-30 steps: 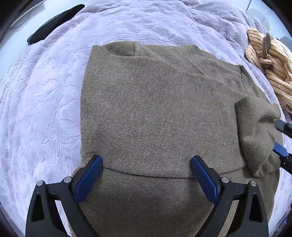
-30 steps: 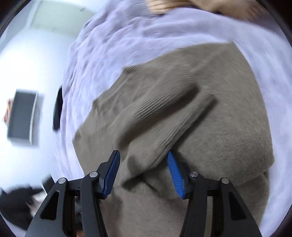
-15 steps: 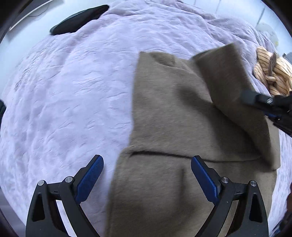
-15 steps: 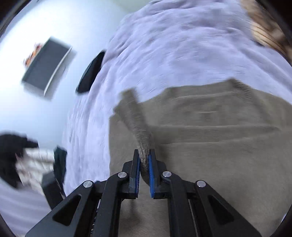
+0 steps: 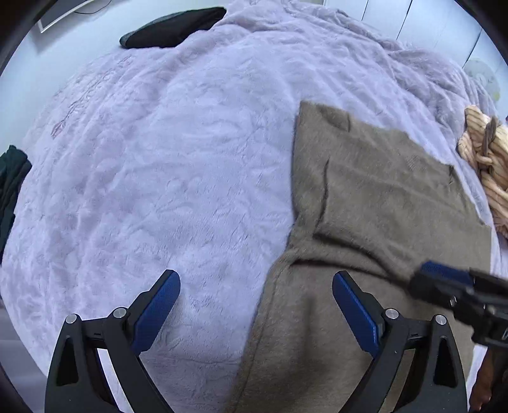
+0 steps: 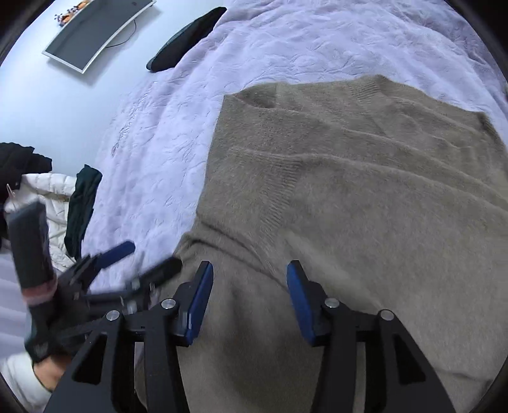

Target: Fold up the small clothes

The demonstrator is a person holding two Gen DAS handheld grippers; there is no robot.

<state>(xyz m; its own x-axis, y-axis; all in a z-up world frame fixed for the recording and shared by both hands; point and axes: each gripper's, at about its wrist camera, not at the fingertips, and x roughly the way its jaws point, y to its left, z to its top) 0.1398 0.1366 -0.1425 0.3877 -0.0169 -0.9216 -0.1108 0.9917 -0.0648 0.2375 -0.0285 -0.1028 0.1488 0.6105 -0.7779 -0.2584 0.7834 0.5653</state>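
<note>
Both my claws agape, empty. Right gripper over brown sweater, nearer; left gripper straddles its left edge; long axis ahead.

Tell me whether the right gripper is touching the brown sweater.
Cannot tell. In the right wrist view the right gripper is open with its fingers over the brown sweater, nothing between them, but no view shows contact or a gap plainly.

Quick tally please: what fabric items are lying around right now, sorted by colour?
Brown-grey: 1, the sweater
Striped tan: 1, the bundled garment
Black: 1, the item at the far bed edge
Dark green: 1, the cloth at the left bed edge
White: 1, the puffy jacket
Lilac: 1, the blanket
Total: 6
</note>
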